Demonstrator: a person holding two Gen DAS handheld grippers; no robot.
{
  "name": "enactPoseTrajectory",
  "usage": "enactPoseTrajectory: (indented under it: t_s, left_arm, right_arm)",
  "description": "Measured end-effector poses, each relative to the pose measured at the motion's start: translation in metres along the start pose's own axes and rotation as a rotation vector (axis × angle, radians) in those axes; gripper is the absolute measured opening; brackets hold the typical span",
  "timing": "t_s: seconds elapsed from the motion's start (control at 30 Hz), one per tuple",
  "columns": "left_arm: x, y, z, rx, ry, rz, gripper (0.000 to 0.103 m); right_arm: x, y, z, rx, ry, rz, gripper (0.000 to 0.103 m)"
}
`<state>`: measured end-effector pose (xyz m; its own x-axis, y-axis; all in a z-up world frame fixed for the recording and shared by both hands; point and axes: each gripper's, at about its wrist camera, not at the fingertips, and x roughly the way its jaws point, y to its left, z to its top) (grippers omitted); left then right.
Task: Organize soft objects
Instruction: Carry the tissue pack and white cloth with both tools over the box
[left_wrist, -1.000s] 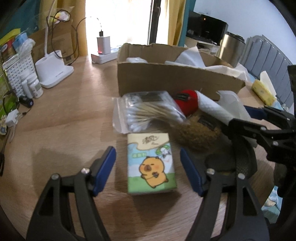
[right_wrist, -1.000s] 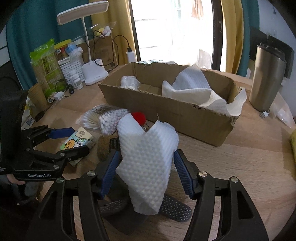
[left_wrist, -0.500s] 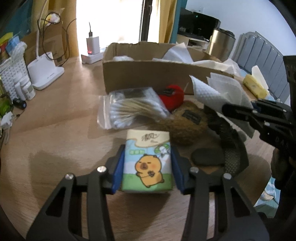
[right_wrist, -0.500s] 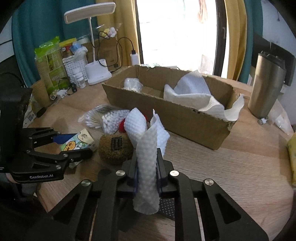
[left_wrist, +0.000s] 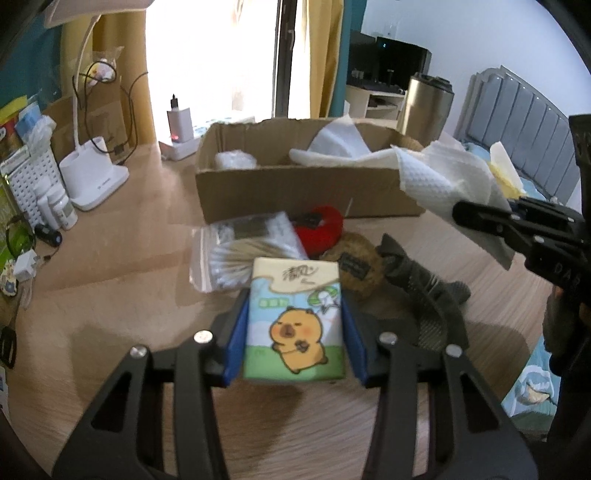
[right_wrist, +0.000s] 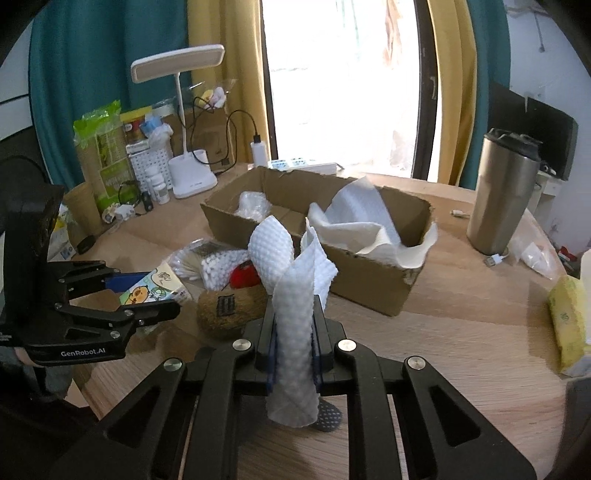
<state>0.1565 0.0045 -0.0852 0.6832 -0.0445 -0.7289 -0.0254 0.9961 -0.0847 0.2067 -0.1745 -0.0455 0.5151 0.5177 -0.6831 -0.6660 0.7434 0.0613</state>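
My left gripper is shut on a tissue pack with a cartoon capybara, held above the wooden table; it also shows in the right wrist view. My right gripper is shut on a white paper towel, lifted off the table; the towel also shows in the left wrist view. An open cardboard box ahead holds white paper towels and a plastic-wrapped bundle. A bag of cotton swabs, a red plush, a brown plush and dark socks lie in front of the box.
A steel tumbler stands right of the box. A desk lamp, a white basket, small bottles and cables crowd the table's far left. A yellow tissue pack lies at the right edge.
My left gripper closed on the tissue pack and lifted it. My right gripper closed on the paper towel and raised it above the table.
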Motion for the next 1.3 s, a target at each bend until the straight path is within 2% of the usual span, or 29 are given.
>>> enactPoseTrajectory:
  t_s: [0.43,0.97,1.3]
  left_arm:
    - [-0.001,-0.015,0.024,0.018,-0.033,-0.006,0.047]
    - [0.014,-0.035,0.061,0.031,-0.061,-0.045,0.047]
    - [0.022,-0.037,0.078,0.015,-0.081,-0.067,0.047]
  right_arm:
    - [-0.019,-0.026,0.003,0.025,-0.044,-0.025,0.016]
    - [-0.022,-0.062,0.021,0.027,-0.069,-0.052,0.016]
    - [-0.016,-0.076,0.034,0.047,-0.091,-0.026,0.016]
